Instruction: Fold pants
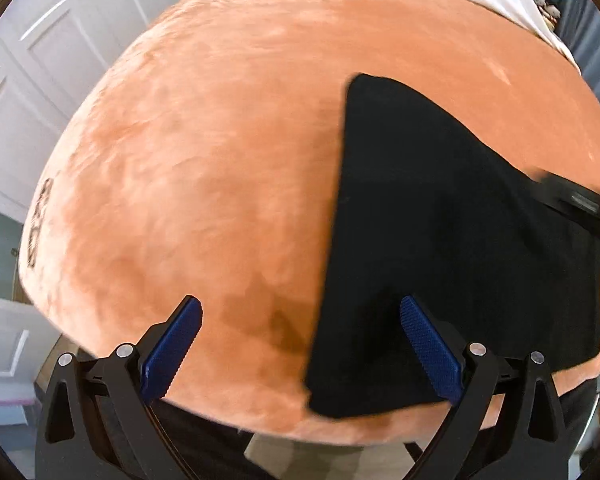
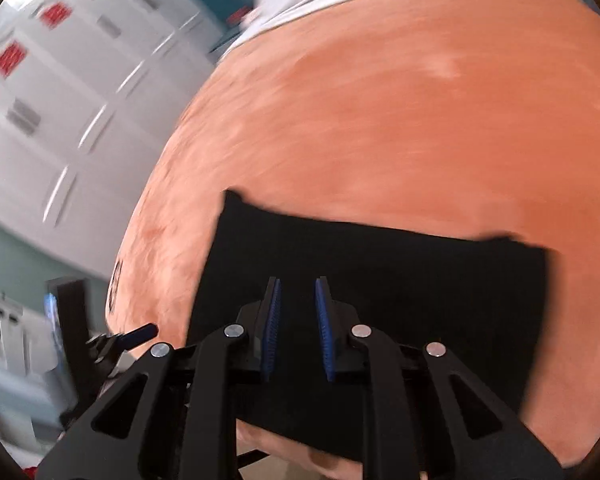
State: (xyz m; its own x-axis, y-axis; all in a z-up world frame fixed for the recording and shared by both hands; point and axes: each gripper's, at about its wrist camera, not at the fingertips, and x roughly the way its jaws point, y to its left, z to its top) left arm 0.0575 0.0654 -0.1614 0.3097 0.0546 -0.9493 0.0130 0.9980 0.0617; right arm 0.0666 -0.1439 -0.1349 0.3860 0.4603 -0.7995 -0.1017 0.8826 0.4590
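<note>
Blue pads of my left gripper (image 1: 300, 344) stand wide apart, straddling the near-left edge of the black pants (image 1: 440, 240). Right gripper (image 2: 298, 330): 2 pads nearly together, nothing visibly clamped. Pants lie folded on the orange blanket (image 1: 200, 160), long axis running near-to-far, right gripper nearer.

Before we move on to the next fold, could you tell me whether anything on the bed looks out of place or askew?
Nothing looks spilled or damaged. The black pants lie flat on the orange blanket as a folded block near its front edge; in the right wrist view their far edge looks slightly uneven, though blur makes that uncertain.
</note>
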